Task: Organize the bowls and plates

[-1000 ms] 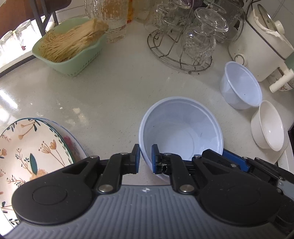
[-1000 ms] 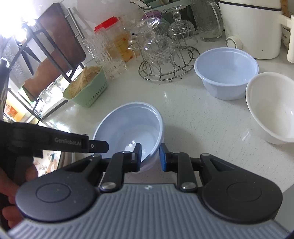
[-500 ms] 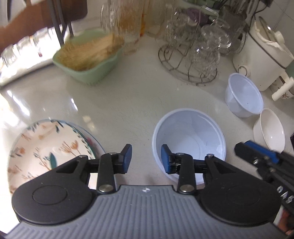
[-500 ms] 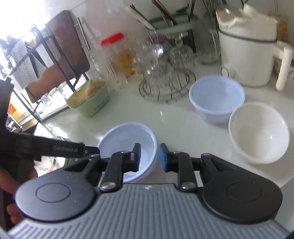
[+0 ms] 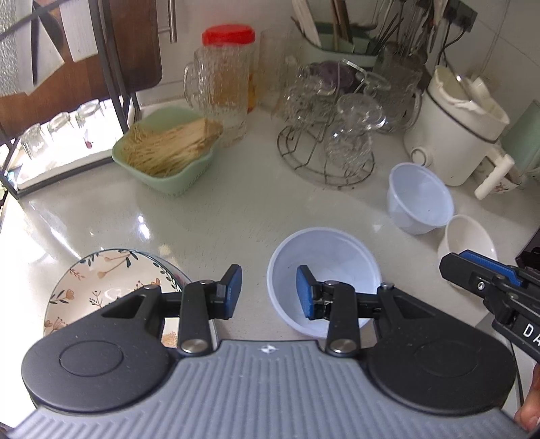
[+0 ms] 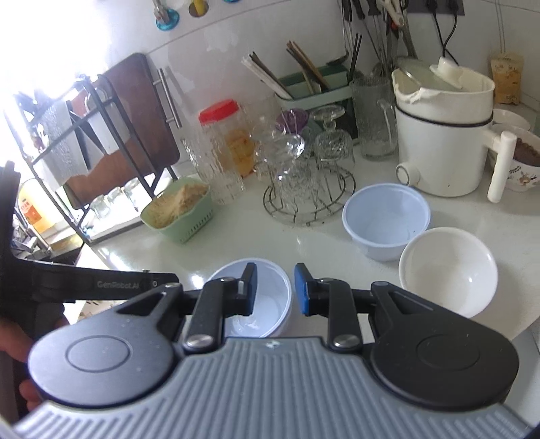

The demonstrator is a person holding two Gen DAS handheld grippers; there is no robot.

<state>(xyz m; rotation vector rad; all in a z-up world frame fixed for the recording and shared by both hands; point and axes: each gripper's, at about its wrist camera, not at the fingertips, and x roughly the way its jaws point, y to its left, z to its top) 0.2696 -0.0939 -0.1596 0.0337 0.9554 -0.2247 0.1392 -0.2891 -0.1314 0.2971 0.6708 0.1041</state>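
Fingers (image 5: 234,283) apart above pale blue bowl (image 5: 337,256).

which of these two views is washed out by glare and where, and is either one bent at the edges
Right wrist view: upper left corner blown out white by window light behind the black rack. Left wrist view: evenly lit, only small sheen on the countertop. Both bend toward the edges, fisheye.

desk (image 6: 249,233): glossy white speckled stone, you get glare spots
wall (image 6: 256,30): white tile, cables hanging top right
rack (image 6: 84,141): black metal frame, left
light: strong daylight blows out your left side
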